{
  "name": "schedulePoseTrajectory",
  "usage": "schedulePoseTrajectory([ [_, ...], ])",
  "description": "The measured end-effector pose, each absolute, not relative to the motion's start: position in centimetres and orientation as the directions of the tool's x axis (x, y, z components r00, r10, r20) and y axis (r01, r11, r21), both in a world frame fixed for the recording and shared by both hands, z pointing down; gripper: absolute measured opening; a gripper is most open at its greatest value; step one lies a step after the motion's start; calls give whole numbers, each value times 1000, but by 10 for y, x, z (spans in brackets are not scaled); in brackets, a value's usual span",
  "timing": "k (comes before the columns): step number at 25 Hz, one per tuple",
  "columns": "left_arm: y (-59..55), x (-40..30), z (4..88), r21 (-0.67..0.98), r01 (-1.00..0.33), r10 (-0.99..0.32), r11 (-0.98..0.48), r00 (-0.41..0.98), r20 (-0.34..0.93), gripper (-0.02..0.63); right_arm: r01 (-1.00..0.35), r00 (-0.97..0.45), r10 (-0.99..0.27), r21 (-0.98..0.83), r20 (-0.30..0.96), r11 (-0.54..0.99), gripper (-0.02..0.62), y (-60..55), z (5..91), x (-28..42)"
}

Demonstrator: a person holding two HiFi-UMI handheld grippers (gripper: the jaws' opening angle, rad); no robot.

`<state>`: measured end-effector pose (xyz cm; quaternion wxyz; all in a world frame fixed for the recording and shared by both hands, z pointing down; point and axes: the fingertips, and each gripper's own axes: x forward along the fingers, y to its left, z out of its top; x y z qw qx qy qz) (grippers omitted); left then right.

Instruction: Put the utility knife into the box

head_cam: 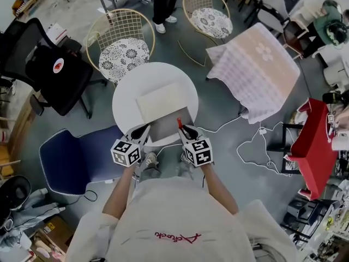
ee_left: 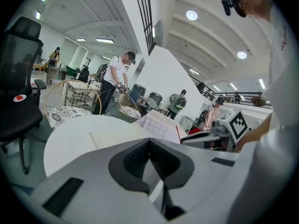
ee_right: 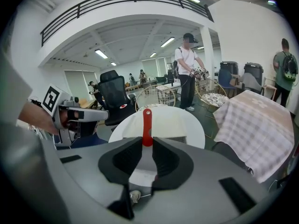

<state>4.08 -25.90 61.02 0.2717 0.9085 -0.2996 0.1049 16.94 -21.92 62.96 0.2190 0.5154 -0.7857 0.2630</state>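
An open cream box (head_cam: 163,103) lies on the round white table (head_cam: 131,91), its lid folded back and its grey inside (head_cam: 170,129) towards me. My right gripper (head_cam: 181,127) is shut on the red utility knife (head_cam: 178,121), which it holds over the near right part of the box. In the right gripper view the knife (ee_right: 147,122) sticks up between the pads of that gripper (ee_right: 147,143), with the box (ee_right: 163,122) behind. My left gripper (head_cam: 144,129) hovers at the box's near left edge; its jaws (ee_left: 149,143) are shut with nothing in them.
Two wire chairs with patterned cushions (head_cam: 124,53) (head_cam: 211,21) stand beyond the table. A blue chair (head_cam: 82,157) is at the near left and a black office chair (head_cam: 54,70) at the far left. To the right are a chequered cloth (head_cam: 256,70) and floor cables (head_cam: 256,146). A person (head_cam: 163,4) stands at the back.
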Motion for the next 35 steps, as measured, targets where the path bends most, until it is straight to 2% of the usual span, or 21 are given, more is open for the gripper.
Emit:
schedulePoseTrajectory([
  [19,-226,23,654,508,-622,-463,-596,783,416,11,-902,-409,-561,-226,720,367,78,-188,683,148],
  [27,-219,20,654,522,-626,-475,-580,780,408,11,-831,-416,-466,-119,781,543,78,-200,704,147],
  [35,-215,1,657,531,-654,-509,-538,755,414,11,-619,-372,-327,30,869,785,78,-205,718,141],
])
